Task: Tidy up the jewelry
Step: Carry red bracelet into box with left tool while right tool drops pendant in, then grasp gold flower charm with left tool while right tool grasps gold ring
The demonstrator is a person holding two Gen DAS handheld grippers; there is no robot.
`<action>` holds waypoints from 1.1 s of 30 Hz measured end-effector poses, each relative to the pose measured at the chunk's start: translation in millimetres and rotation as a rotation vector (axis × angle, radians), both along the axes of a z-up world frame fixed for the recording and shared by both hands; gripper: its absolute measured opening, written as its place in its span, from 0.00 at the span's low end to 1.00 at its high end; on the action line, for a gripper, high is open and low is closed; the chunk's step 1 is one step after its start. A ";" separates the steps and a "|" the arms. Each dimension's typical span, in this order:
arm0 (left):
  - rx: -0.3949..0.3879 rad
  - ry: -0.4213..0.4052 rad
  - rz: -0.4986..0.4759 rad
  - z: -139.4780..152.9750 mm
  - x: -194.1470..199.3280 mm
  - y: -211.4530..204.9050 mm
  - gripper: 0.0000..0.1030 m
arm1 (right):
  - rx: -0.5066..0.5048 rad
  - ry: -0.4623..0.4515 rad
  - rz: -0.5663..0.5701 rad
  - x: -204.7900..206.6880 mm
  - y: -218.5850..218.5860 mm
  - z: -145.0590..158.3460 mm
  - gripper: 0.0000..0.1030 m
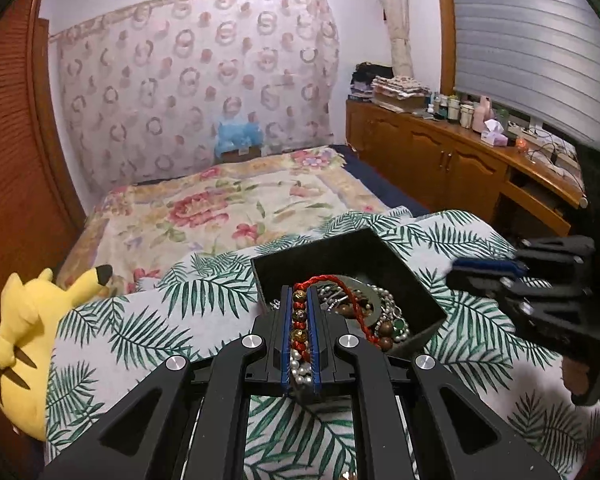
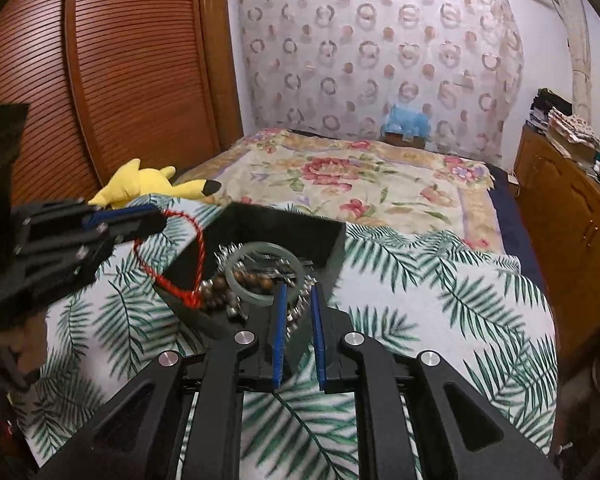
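- A black box point(image 1: 400, 276) is shown resting on the palm-leaf blanket point(image 1: 140, 320) at the near end of the bed point(image 1: 220, 208); a tangle of jewelry is held in it.
- Among the contents, a pale green bangle point(image 2: 236, 276), brown wooden beads point(image 2: 256, 280) and silver chain pieces point(image 2: 300, 312) can be made out in the right wrist view.
- The left gripper point(image 1: 300, 320) is seen with its jaws clenched on a red beaded bracelet point(image 1: 300, 320), just left of the box; pearl-like beads lie between the jaws lower down.
- The bracelet's long axis is aligned with the jaws, pointing from near to far; its red cord point(image 2: 196, 236) is looped rightward over the box's left rim into the pile.
- The right gripper point(image 2: 298, 308) is held at the near rim of the box with its jaws released and parted; nothing is gripped, though chain lies between the tips.
- Progress is judged to be early: one piece is partly drawn out, its cord is not yet free, and the rest remains heaped and unsorted.
- No sorted pieces are visible on the blanket.
- A yellow plush toy point(image 1: 32, 320) lies at the left edge of the bed.
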State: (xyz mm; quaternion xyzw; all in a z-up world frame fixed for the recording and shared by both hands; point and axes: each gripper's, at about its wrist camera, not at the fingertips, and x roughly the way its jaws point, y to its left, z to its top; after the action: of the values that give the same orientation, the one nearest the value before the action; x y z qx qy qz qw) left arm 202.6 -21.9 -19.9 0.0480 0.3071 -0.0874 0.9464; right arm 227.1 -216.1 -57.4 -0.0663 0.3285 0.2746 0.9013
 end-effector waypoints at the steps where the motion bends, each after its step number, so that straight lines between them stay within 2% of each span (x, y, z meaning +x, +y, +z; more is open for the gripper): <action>1: -0.001 -0.001 0.003 0.1 1.6 0.5 0.06 | 0.001 0.002 0.000 -1.5 -1.9 -1.7 0.13; 8: -0.022 0.015 0.013 3.1 19.9 -2.8 0.06 | 0.000 0.017 0.002 -9.3 -11.2 -10.7 0.13; 18: 0.001 0.030 -0.012 0.9 28.7 -21.8 0.06 | -0.017 0.020 0.015 -26.3 -12.9 -16.8 0.14; 20: -0.006 0.044 -0.018 -2.4 27.4 -21.9 0.13 | -0.017 0.022 0.018 -28.4 -12.6 -17.4 0.14; 22: -0.007 0.052 -0.022 -5.3 23.9 -22.2 0.34 | -0.022 0.024 0.022 -32.1 -12.2 -19.7 0.14; 25: 0.007 0.052 -0.028 -6.6 16.4 -22.6 0.41 | -0.028 0.031 0.026 -36.6 -11.4 -23.9 0.14; 28: -0.011 0.046 -0.027 -5.4 3.4 -17.9 0.57 | -0.033 0.037 0.033 -42.3 -10.5 -26.3 0.14; 29: -0.016 0.043 -0.026 -5.7 -0.8 -16.7 0.58 | -0.034 0.036 0.038 -45.8 -10.1 -27.2 0.14; 32: -0.023 0.044 -0.031 -7.6 -18.3 -10.2 0.63 | -0.029 0.039 0.052 -56.1 -9.5 -28.8 0.32; 33: -0.025 0.046 -0.034 -8.8 -23.1 -8.5 0.63 | -0.029 0.041 0.060 -59.8 -8.9 -29.8 0.33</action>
State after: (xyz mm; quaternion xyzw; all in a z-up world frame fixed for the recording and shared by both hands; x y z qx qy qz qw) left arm 179.4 -30.4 -28.7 0.0395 0.3269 -0.1082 0.9380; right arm 167.3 -225.0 -87.3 -0.0835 0.3486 0.2978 0.8848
